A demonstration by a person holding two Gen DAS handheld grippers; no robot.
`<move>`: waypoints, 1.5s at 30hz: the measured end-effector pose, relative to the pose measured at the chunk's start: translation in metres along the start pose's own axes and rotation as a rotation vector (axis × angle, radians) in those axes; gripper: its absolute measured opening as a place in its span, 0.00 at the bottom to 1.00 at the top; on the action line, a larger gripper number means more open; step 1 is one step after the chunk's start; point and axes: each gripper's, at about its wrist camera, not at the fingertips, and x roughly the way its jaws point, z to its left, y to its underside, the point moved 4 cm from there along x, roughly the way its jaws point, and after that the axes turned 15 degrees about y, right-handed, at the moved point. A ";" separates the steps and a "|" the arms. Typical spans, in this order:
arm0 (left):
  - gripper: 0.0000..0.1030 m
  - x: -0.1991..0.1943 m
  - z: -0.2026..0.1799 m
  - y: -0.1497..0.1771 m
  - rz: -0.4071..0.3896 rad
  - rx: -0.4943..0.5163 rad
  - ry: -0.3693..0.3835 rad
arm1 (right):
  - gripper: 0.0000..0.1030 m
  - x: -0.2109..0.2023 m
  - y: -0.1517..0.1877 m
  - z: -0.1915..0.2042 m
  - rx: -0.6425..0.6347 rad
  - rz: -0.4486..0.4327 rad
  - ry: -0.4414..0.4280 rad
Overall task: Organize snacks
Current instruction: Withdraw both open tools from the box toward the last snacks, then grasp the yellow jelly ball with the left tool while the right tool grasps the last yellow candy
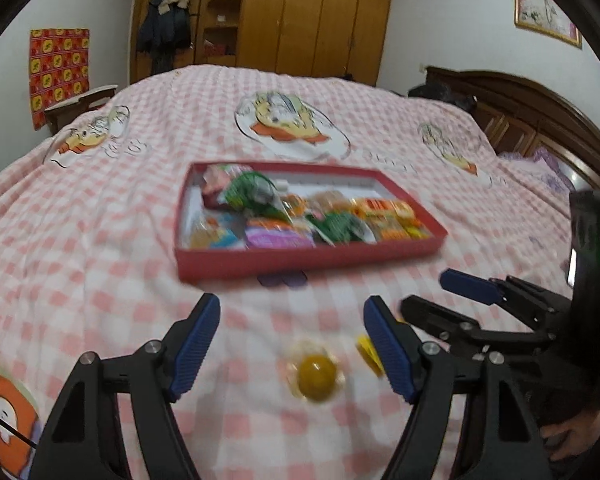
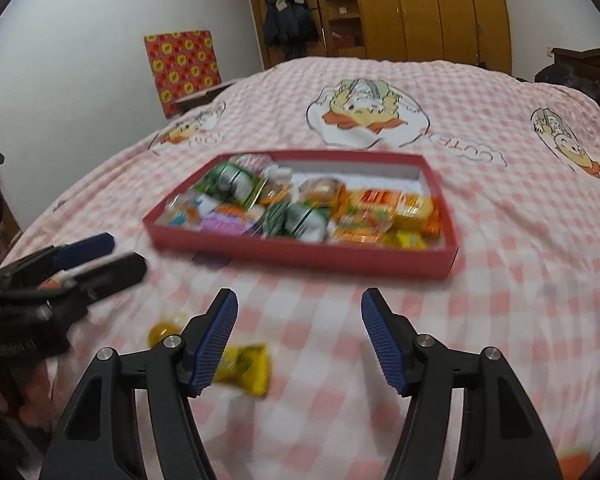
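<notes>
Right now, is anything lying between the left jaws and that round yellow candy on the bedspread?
Nothing visible. The round yellow candy lies bare on the checked bedspread, just ahead of the open left gripper. A yellow packet lies apart on its right.

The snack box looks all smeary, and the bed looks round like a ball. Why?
Left wrist view: the red box and the round yellow candy are smeared by motion blur. Right wrist view: same blur on the yellow packet; in both, the fisheye lens bulges the bed.
</notes>
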 end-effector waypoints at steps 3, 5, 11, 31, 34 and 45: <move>0.56 0.006 -0.002 0.010 0.029 -0.004 -0.006 | 0.49 -0.006 0.010 0.012 -0.023 -0.001 0.011; 0.46 0.010 -0.003 0.017 0.050 -0.005 -0.006 | 0.35 -0.002 0.015 0.019 -0.030 0.015 -0.001; 0.18 0.016 -0.003 0.027 0.084 -0.027 0.039 | 0.29 0.002 0.025 0.035 -0.089 0.032 -0.043; 0.51 0.017 0.009 0.036 0.091 -0.055 -0.010 | 0.38 0.003 0.036 0.029 -0.088 0.042 -0.058; 0.49 0.018 0.008 0.036 0.093 -0.045 -0.007 | 0.38 0.008 0.037 0.028 -0.079 0.056 -0.070; 0.51 0.029 -0.007 0.045 0.129 0.032 -0.014 | 0.26 0.008 0.039 0.017 -0.048 0.055 -0.068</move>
